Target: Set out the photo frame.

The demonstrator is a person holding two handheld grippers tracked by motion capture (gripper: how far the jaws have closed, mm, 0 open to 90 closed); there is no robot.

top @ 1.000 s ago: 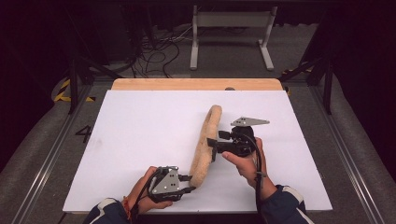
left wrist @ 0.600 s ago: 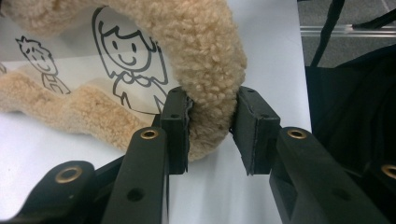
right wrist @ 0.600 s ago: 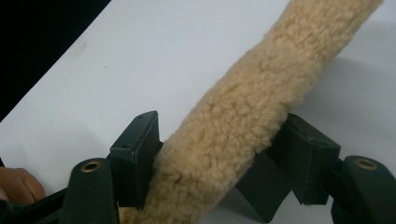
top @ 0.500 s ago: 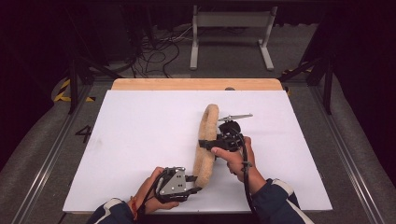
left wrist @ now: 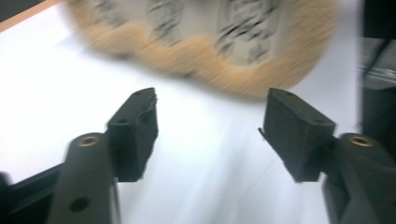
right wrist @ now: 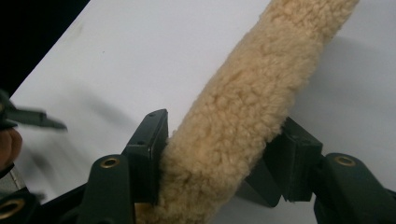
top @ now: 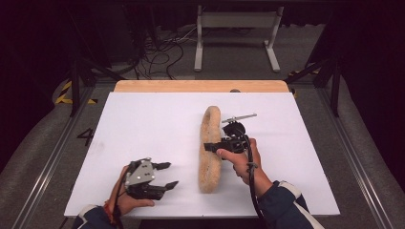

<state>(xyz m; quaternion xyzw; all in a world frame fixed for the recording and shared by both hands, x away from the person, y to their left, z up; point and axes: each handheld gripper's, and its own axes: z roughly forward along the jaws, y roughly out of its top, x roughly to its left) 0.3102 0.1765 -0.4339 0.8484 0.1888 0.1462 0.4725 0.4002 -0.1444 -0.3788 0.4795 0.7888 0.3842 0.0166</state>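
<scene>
Tan fleece roll (top: 210,148) lies lengthwise away from the person, right gripper (top: 212,146) clamping it, left gripper (top: 167,174) spread empty.

Brightly and evenly lit on the white table (top: 143,124), dark all round it. Soft shadow under the left gripper (top: 165,176). Heavily motion-blurred ahead of its jaws (fleece roll (left wrist: 201,51) smeared). Sharp between the right gripper's (right wrist: 219,154) jaws, blurred far left.

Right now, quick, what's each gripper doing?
Left gripper: open, holding nothing, near the fleece roll.
Right gripper: closed around the fleece roll.
</scene>
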